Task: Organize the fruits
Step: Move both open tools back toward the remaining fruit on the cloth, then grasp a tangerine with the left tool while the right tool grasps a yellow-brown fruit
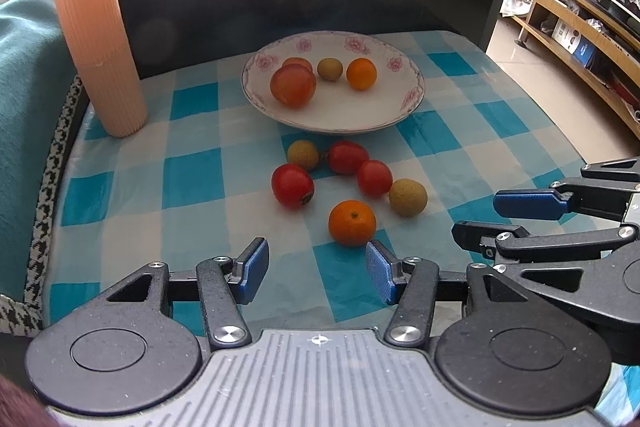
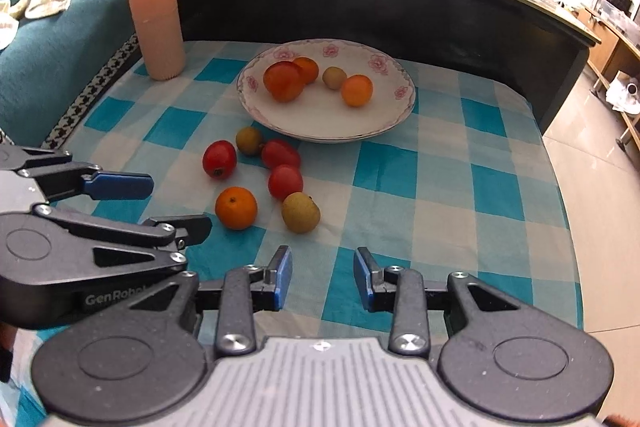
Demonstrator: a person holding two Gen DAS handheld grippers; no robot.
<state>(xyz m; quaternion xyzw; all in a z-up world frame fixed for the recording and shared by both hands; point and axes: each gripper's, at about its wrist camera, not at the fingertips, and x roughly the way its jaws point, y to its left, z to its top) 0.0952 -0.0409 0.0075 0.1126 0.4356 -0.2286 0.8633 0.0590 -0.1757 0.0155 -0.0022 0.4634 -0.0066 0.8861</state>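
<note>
While six round, smooth fruits lie loose on the blue-and-white checked cloth, just in front of the glossy flower-rimmed plate holding four more, the left gripper hangs near the dimpled orange mandarin, jaws apart and empty. Rightward, the right gripper gapes empty too. A ribbed peach cylinder stands far left.

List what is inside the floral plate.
The plate holds a large tomato, a longan and an orange. Another orange fruit sits behind the tomato, mostly covered.
</note>
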